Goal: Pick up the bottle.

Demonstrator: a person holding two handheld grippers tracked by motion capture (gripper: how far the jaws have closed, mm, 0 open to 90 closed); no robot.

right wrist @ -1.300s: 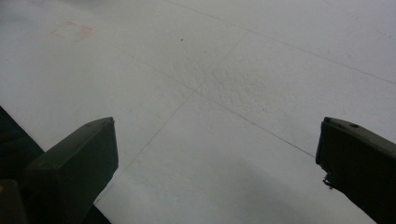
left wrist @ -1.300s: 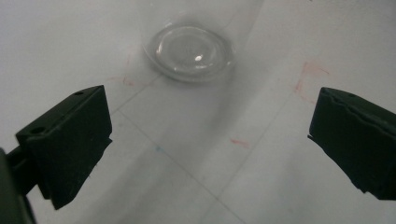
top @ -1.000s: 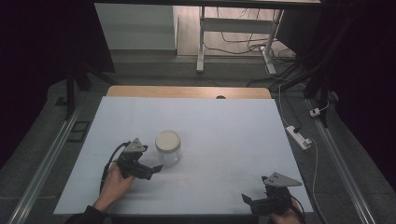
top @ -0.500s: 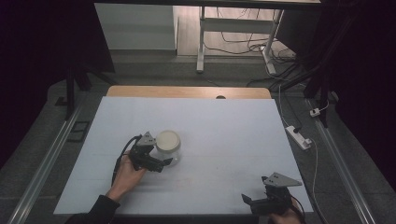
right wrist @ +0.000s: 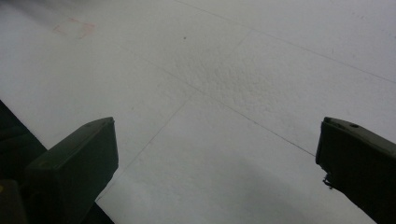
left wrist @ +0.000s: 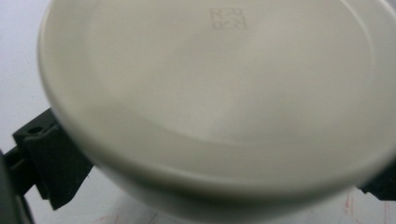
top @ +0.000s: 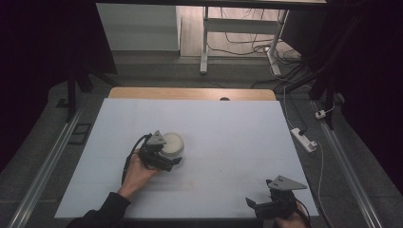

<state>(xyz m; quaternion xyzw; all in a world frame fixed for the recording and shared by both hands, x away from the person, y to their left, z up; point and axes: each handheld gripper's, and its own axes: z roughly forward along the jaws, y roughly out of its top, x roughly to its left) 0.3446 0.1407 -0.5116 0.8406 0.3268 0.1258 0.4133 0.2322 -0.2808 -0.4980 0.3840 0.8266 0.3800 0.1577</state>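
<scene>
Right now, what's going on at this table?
A person is working a white-lidded jar on the white table with the left tool. Its jaws stand on either side of the jar, whose lid looms close in the left gripper view; whether they press it is unclear. The right tool waits open near the front edge.

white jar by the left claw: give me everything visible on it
The jar is a squat, round, off-white container that looks like matte plastic, closed by a wide, flat lid with a rounded rim and a faint embossed mark near its far edge. It stands upright on the white table cover, left of centre. The left claw is around its body below the lid, one black jaw on each side in the left gripper view; whether the jaws press on it cannot be told. Contents are hidden.
</scene>
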